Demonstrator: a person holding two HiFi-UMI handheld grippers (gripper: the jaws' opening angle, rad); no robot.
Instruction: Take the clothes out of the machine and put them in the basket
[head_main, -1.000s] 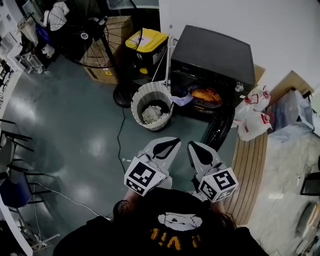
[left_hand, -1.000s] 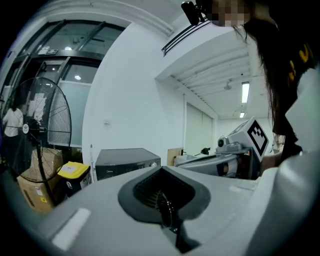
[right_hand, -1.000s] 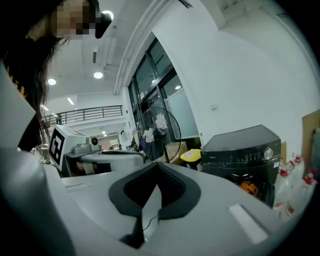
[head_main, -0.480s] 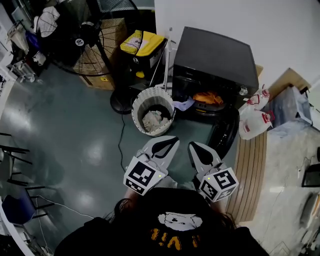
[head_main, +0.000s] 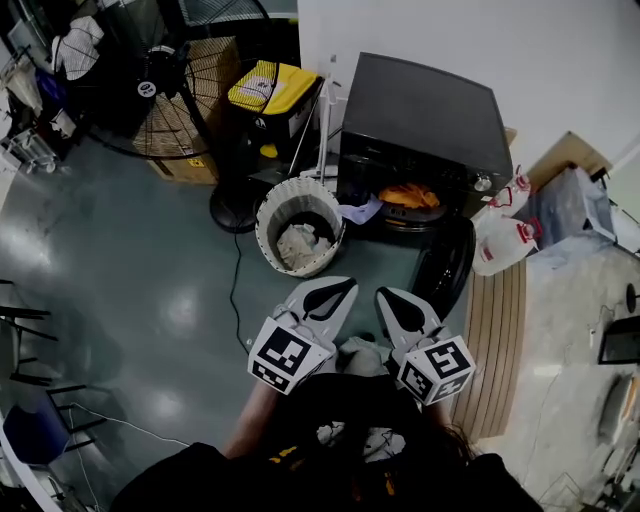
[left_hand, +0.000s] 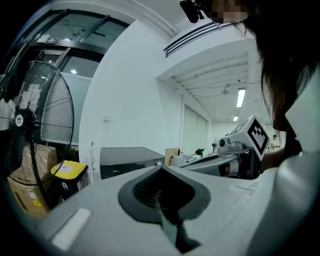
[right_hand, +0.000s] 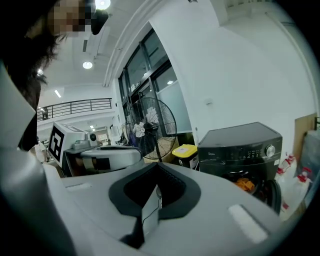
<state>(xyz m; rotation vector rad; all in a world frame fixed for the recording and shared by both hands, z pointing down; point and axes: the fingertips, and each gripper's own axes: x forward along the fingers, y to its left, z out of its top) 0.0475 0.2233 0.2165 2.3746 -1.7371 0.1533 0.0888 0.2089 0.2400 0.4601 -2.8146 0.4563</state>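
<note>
A black washing machine (head_main: 420, 115) stands at the back with its door (head_main: 447, 262) swung open. Orange clothes (head_main: 408, 195) lie in the drum, and a pale lilac cloth (head_main: 360, 210) hangs over the opening's left edge. Left of it a white woven basket (head_main: 270, 205) holds a light grey cloth (head_main: 297, 245). My left gripper (head_main: 338, 287) and right gripper (head_main: 386, 298) hover side by side over the floor, short of the machine, both shut and holding nothing. The right gripper view shows the machine (right_hand: 240, 147) and orange clothes (right_hand: 245, 184) ahead.
A large standing fan (head_main: 195, 90) and a black bin with a yellow lid (head_main: 262, 88) stand left of the machine, with a cardboard box (head_main: 185, 165) behind. A cable (head_main: 236, 280) runs across the floor. Two white jugs (head_main: 505, 240) sit on a wooden strip (head_main: 505, 330) at right.
The head view has drifted slightly, so the fan and bin sit further left. Both grippers stay shut in the same place before me. Nothing was picked up or let go.
</note>
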